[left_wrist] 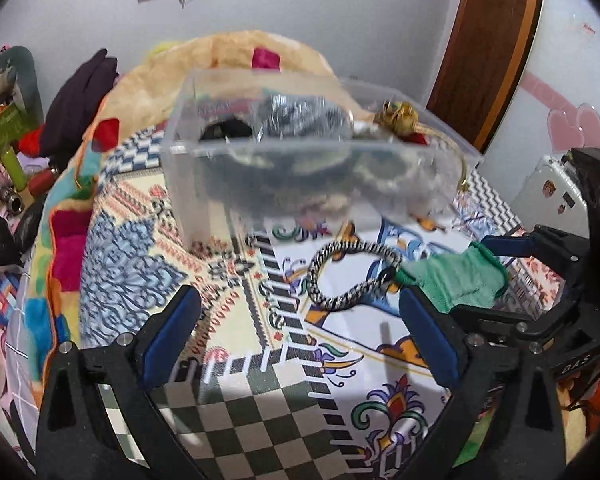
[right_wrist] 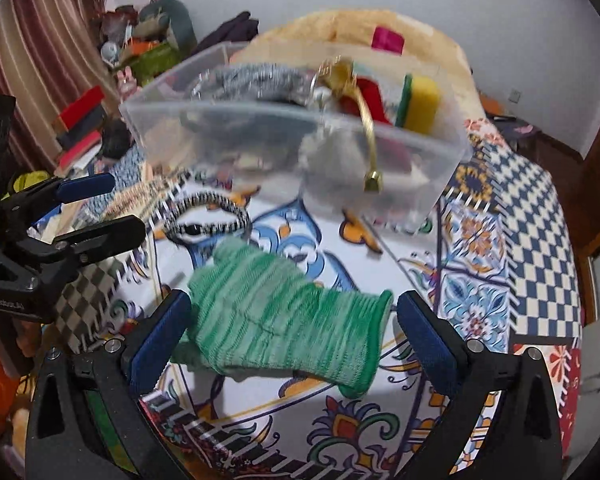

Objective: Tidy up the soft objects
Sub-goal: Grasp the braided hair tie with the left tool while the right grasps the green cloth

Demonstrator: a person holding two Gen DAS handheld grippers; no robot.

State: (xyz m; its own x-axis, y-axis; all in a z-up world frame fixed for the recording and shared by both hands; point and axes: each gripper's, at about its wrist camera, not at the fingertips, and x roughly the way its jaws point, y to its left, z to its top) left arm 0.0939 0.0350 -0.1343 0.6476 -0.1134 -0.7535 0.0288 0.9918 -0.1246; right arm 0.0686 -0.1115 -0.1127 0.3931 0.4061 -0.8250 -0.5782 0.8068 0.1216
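A clear plastic box [left_wrist: 300,168] stands on the patterned cloth and shows in the right wrist view too [right_wrist: 284,148]. It holds a grey knit item [right_wrist: 256,80], a yellow sponge [right_wrist: 420,104], a red piece and a gold cord [right_wrist: 368,136] hanging over its rim. A black-and-white braided band [left_wrist: 352,272] lies in front of the box, also seen from the right [right_wrist: 208,216]. A green knit glove [right_wrist: 284,320] lies between the open jaws of my right gripper [right_wrist: 292,340]; it shows in the left view [left_wrist: 456,276]. My left gripper [left_wrist: 300,328] is open and empty.
A patterned cloth [left_wrist: 260,360] covers the table. A plush blanket [left_wrist: 148,92] is heaped behind the box. Clutter, toys and bottles [left_wrist: 8,152] stand at the far left. A wooden door [left_wrist: 488,40] is at the back right.
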